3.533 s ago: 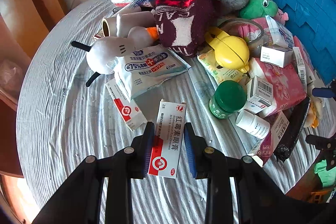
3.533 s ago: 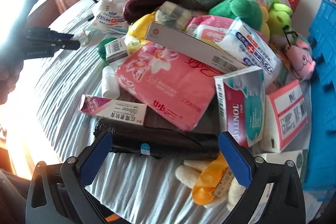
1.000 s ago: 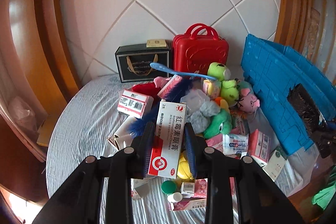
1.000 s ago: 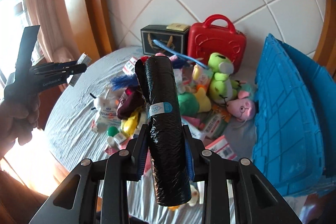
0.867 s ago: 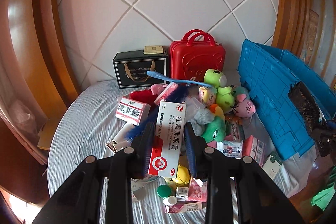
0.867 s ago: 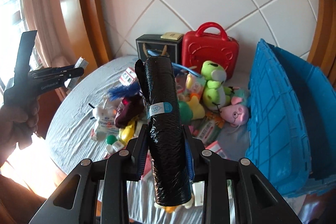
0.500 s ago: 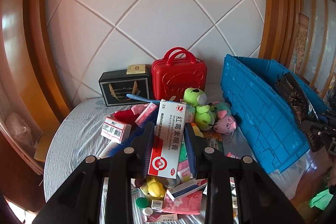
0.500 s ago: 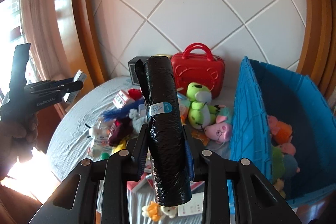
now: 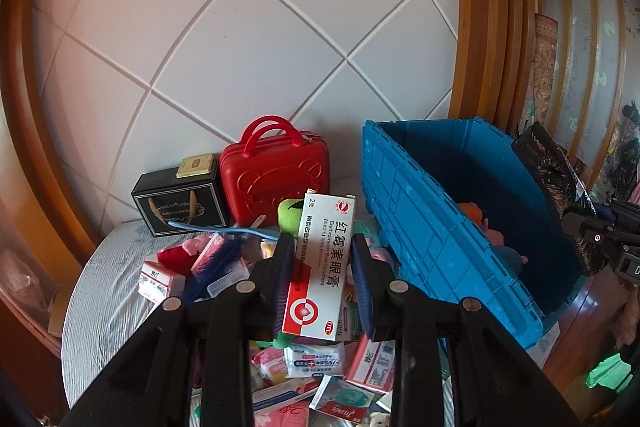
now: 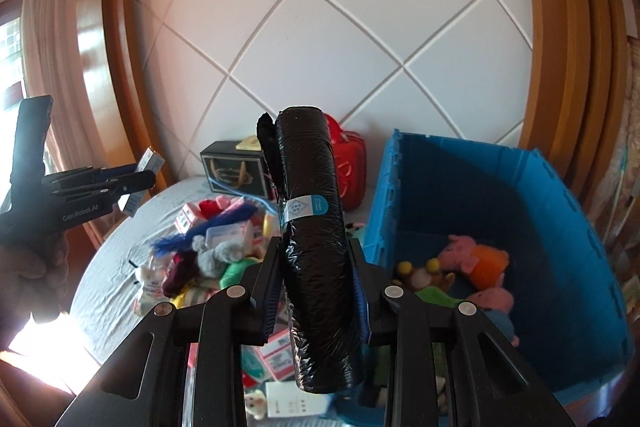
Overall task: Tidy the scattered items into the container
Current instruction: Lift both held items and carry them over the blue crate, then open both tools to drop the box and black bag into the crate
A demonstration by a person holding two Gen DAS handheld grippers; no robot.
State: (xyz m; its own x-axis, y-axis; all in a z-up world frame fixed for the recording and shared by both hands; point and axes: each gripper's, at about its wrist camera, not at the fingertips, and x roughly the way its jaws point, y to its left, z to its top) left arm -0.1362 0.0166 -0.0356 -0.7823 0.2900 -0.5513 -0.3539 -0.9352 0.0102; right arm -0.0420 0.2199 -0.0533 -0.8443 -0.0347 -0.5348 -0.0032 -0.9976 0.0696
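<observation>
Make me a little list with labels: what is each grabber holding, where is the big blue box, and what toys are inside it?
left gripper: shut on the white and red ointment box, held above the pile
right gripper: shut on the black bag roll, standing upright
blue crate: open, right of the pile on the table
inside crate: pink pig plush toys and other soft toys
left on the table: medicine boxes, plush toys, red case, black gift box

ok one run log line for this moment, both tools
left tool: shut on ointment box | right tool: shut on black bag roll | blue crate: open, holds plush toys
</observation>
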